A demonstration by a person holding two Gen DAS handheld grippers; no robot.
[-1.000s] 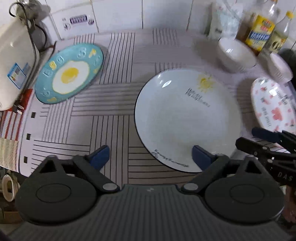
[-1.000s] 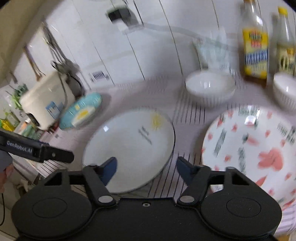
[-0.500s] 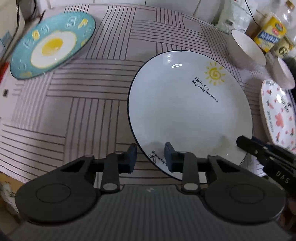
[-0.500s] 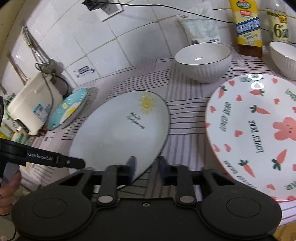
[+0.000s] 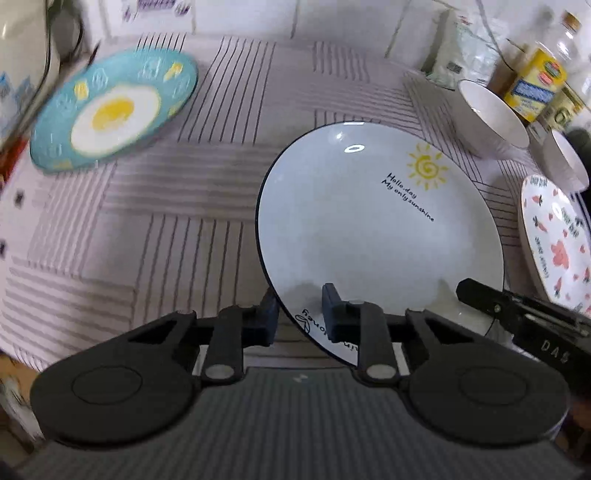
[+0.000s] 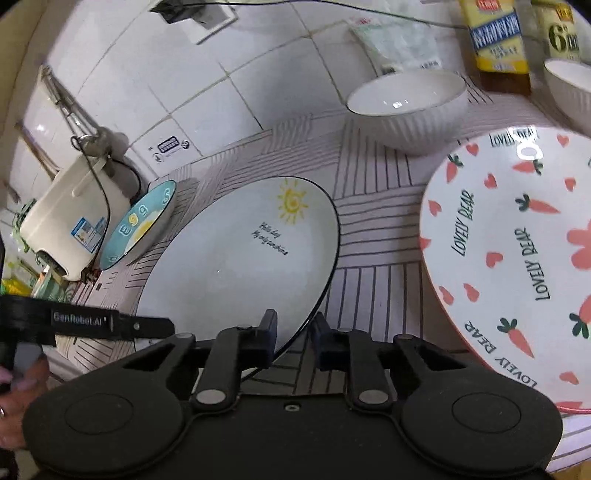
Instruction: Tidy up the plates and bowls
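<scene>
Step in hand: white round sun-print ceramic plate [image 5: 373, 225] rim clamped by left hand-held gripper [image 5: 297, 315] and right hand-held gripper [image 6: 293, 334]. Next: level two-handed lift off striped worktop [image 5: 147, 221], presumably for stacking.

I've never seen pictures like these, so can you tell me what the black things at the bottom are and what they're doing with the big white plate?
They are grippers, two-fingered tongs a person holds, one in each hand. Each carries a camera looking along its fingers, so you get two pictures of one striped table.

The left gripper and the right gripper have just been closing, each with the near rim of the sun plate between its fingers, at different spots. Both pinch it.

Also there: an egg plate, a carrot plate, two white bowls and bottles by the wall.
</scene>
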